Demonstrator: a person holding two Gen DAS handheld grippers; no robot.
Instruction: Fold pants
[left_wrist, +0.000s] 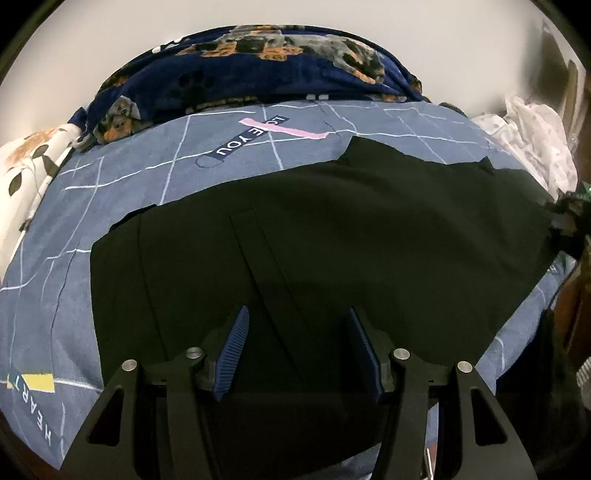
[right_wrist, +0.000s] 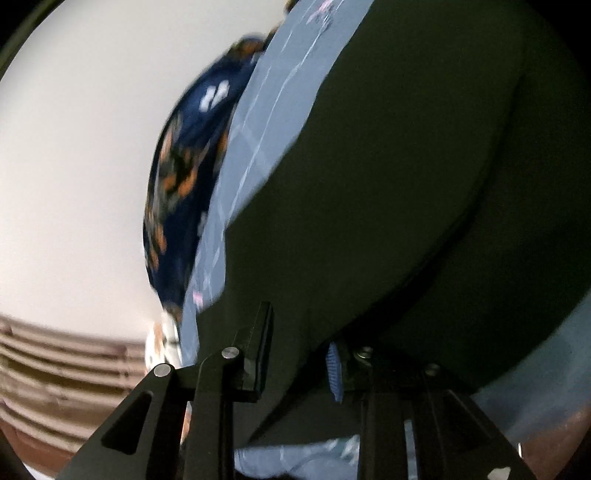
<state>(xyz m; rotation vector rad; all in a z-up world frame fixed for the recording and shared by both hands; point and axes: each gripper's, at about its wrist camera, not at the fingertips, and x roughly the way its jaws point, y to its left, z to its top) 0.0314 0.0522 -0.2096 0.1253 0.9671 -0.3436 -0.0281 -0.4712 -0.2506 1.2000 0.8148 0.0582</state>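
**Dark trousers lie spread on a patterned bedspread**

A pair of black fabric pants (left_wrist: 332, 229) lies flat across a blue-grey bedspread with white grid lines and printed words (left_wrist: 122, 177), its far edge uneven. The left gripper (left_wrist: 297, 325), with blue ribbed pads, hangs above the near part of the garment, jaws about half open with nothing between them. In the blurred right wrist view, the right gripper (right_wrist: 299, 339) sits at the pants' edge, jaws partly open; dark cloth lies between them, but whether the pads press it cannot be told. A navy dog-print blanket (left_wrist: 258, 70) is bunched behind, against a pale wall (left_wrist: 74, 55).
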